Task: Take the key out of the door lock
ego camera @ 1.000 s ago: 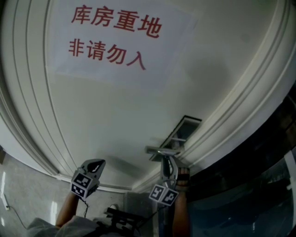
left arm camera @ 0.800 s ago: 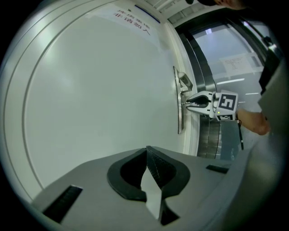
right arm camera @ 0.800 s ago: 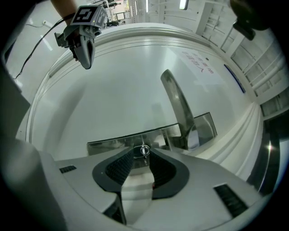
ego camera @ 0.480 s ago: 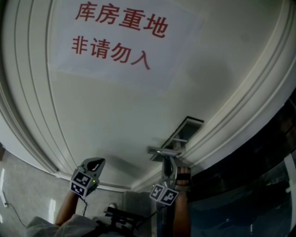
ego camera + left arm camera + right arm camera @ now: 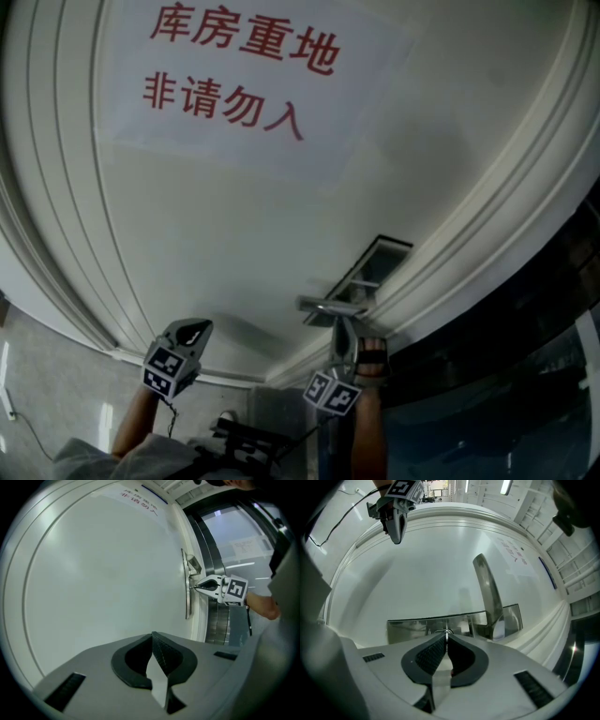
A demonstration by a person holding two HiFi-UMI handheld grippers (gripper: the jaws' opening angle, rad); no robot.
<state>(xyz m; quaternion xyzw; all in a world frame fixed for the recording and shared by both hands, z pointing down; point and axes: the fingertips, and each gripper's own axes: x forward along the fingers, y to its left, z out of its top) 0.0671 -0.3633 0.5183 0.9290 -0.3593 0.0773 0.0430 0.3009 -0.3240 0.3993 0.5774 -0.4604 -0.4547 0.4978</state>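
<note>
**Key pinched at the lock, mostly out of sight**

The key (image 5: 446,633) is showing only as a thin bright sliver in the right gripper view, standing edge-on between the jaw tips and reaching into the metal lock plate (image 5: 412,624) just beyond them; its head and teeth are being covered by the pads. The right gripper (image 5: 197,587) is pointing straight at the plate, its jaws having just been closing, and they are now pressing together on that sliver. From the head view the key is hiding behind this gripper; from the left gripper view it is too small to make out. The lever handle (image 5: 487,590) is rising from the plate just right of the jaws, its base partly lost in reflections. The plate is sitting near the right edge of the white door (image 5: 234,244), whose far part is carrying a paper sign (image 5: 234,84) with red characters, cut off at the top. The left gripper (image 5: 152,638) is hanging well to the left of the lock, clear of the door, its fingertips meeting with nothing between them. A hand (image 5: 262,607) is holding the right gripper behind its marker cube (image 5: 236,590); the arm is running out of frame.
</note>
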